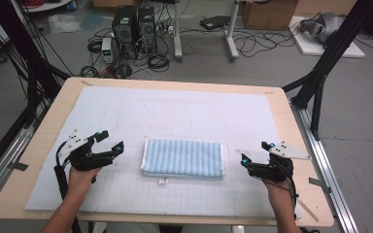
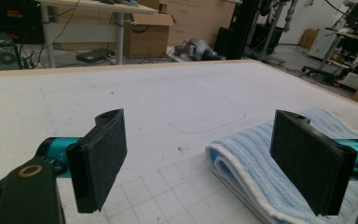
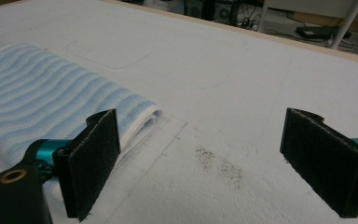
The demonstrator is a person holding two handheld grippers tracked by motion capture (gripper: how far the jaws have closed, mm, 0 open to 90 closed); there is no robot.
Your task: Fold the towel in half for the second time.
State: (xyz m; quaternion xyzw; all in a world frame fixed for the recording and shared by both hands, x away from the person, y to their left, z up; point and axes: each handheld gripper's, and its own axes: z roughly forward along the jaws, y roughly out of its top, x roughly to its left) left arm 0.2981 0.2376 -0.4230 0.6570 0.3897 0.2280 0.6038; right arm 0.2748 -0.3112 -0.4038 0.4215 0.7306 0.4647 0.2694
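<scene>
1. A folded blue towel [image 1: 182, 158] lies flat in the middle of the white mat [image 1: 126, 194] on the desk [image 1: 43, 141].
2. The left gripper [image 1: 111, 141] is just beside the towel's left end, jaws wide open (nothing in them).
3. The right gripper [image 1: 255, 151] is near the towel's right end, not touching it. Its jaws are wide open too, and hold nothing.

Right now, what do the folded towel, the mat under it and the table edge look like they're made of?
Towel: soft cotton-like terry, matte, judging by its ribbed blue and white stripes and thick rolled folds.
Mat: probably felt or foam sheet, pale and matte, with a printed grid and scattered dark specks.
Table: light wood or wood-look laminate, smooth, with a tan rim.
</scene>
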